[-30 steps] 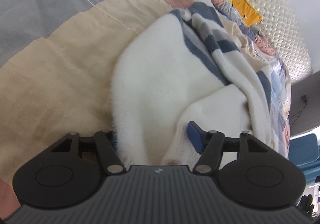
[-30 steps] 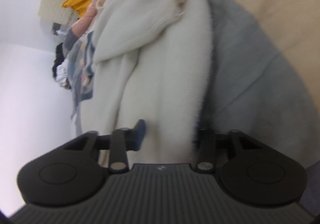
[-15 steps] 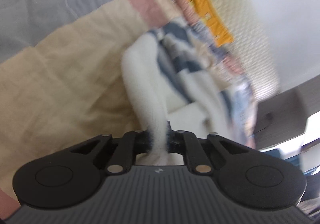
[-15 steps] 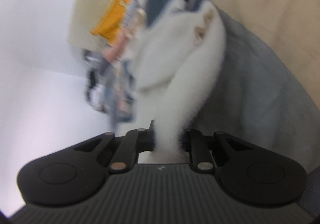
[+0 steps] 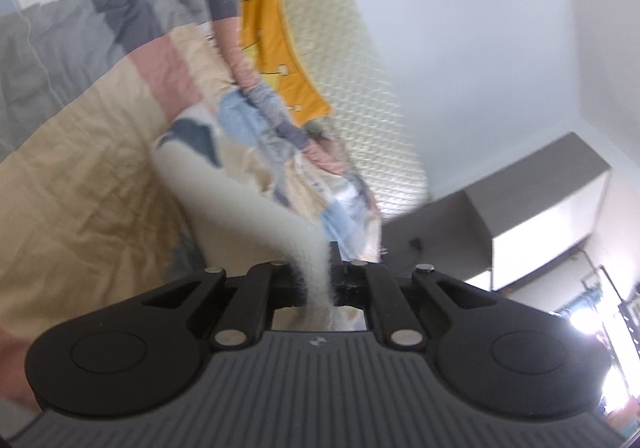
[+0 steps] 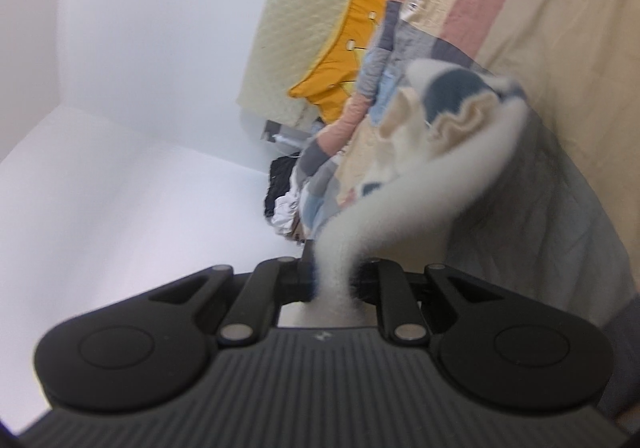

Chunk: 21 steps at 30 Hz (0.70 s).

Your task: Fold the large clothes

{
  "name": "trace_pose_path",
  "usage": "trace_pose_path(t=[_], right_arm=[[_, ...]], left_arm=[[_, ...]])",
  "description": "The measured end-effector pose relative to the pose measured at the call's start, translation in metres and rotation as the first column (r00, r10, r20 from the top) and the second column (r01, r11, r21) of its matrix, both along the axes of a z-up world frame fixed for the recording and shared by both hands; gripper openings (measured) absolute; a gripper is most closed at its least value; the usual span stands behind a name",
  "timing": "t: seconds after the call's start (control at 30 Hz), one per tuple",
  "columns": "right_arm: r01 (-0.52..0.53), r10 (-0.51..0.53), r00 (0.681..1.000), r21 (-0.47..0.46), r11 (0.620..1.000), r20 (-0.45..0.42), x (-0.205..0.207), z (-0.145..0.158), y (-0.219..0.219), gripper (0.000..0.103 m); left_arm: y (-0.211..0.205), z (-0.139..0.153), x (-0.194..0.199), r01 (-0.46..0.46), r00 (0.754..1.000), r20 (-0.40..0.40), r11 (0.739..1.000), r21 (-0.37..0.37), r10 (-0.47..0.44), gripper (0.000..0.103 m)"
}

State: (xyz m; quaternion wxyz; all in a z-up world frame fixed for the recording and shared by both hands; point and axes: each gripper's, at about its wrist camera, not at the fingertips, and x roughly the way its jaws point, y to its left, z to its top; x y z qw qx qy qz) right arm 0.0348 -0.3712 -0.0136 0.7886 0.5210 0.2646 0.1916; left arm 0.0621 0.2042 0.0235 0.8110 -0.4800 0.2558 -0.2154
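Fabric of a white fuzzy sweater (image 5: 256,208) is pinched in the left gripper (image 5: 318,284), whose jaws are nearly closed on a thin bunch of the knit at the lower centre of the left wrist view. From there the sweater runs as a long band up and to the left, ending on the bed where a dark blue patch shows. In the right wrist view the right gripper (image 6: 334,280) is likewise almost shut on a fold of the same sweater (image 6: 420,204); here the long axis goes up and to the right, toward a ribbed cream edge and blue stripes at the centre right.

Under the sweater lies a patchwork quilt (image 5: 80,168) in beige, pink and grey blocks, filling the left half of the left view and the upper right of the right view. Only the right view shows a grey cloth (image 6: 540,224) under the sweater at the right, and a dark heap of clothes (image 6: 284,204) beside the wall at the centre. Only the left view shows a grey cabinet (image 5: 520,204) at the right.

Farther off, a yellow garment (image 5: 276,60) lies against a quilted cream headboard (image 5: 360,108), and a rumpled strip of bedding, probably more of the quilt though it is blurred, stands between it and the sweater.
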Motion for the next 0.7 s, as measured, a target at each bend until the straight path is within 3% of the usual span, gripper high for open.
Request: trace_pose_path(t=[0.23, 0.43, 0.57, 0.7], right_arm=[[-0.057, 0.063, 0.996, -0.105, 0.993, 0.055, -0.073, 0.056, -0.002, 0.015], [-0.087, 0.096, 0.994, -0.164, 0.983, 0.051, -0.123, 0.076, 0.000, 0.015], [-0.093, 0.097, 0.995, -0.153, 0.984, 0.017, -0.135, 0.067, 0.001, 0.015], [-0.062, 0.062, 0.998, -0.134, 0.989, -0.003, -0.115, 0.063, -0.005, 0.015]], left_arm=[[0.015, 0.038, -0.096, 0.051, 0.997, 0.051, 0.999, -0.008, -0.050, 0.008], [0.021, 0.042, -0.170, 0.049, 0.998, 0.041, 0.999, -0.011, -0.048, 0.008], [0.023, 0.043, -0.184, 0.036, 0.999, 0.037, 0.999, -0.005, -0.036, 0.008], [0.014, 0.054, -0.153, 0.032, 0.997, 0.062, 0.999, 0.033, -0.034, 0.008]])
